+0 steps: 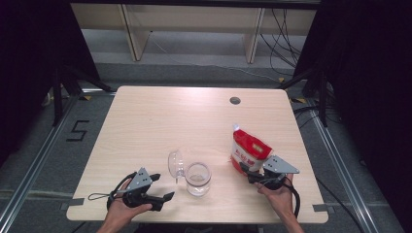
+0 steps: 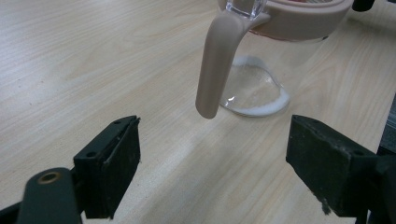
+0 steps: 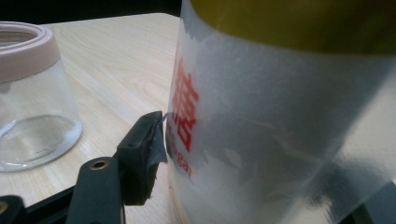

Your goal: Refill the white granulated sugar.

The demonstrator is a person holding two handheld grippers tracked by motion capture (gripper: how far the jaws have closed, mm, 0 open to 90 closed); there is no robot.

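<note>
A clear glass jar [image 1: 198, 178] with a pinkish rim stands near the table's front middle, its hinged lid [image 1: 175, 164] swung open to the left. In the left gripper view the jar [image 2: 254, 88] rises ahead, its lid strap [image 2: 217, 60] hanging down. My left gripper [image 1: 163, 186] rests open just left of the jar, nothing between its jaws [image 2: 219, 158]. A red and white sugar bag [image 1: 248, 149] stands tilted at the right. My right gripper [image 1: 250, 174] grips its lower part. In the right gripper view the bag [image 3: 280, 116] sits between the jaws and one pad [image 3: 149, 140] touches its side.
A round cable hole [image 1: 235, 100] lies near the table's far edge. The wooden tabletop [image 1: 160, 121] stretches bare behind the jar. Dark curtains and stands flank both sides. In the right gripper view the jar [image 3: 32, 102] stands to the left of the bag.
</note>
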